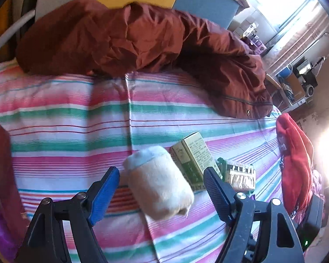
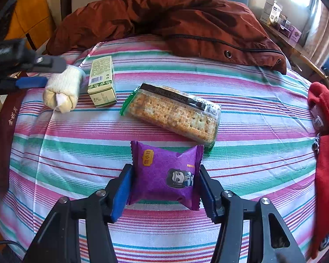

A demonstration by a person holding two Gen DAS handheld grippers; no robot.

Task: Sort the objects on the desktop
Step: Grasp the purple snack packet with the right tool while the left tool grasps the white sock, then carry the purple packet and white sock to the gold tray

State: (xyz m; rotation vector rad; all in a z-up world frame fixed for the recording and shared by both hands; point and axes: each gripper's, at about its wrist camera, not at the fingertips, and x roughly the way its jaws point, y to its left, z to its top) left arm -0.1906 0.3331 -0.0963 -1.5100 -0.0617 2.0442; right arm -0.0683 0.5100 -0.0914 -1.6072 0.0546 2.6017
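Note:
A cream rolled towel lies on the striped sheet between the wide-apart fingers of my open left gripper; neither pad touches it. A green-and-cream box and a cracker pack lie just right of it. In the right wrist view my right gripper is shut on a purple snack packet, both pads against its sides. Beyond it lie the cracker pack, the box and the towel, with the left gripper around the towel's far end.
A rust-brown jacket is heaped across the far side of the striped sheet. A red garment lies at the right edge. A dark red cloth with gold lettering hangs at the left edge.

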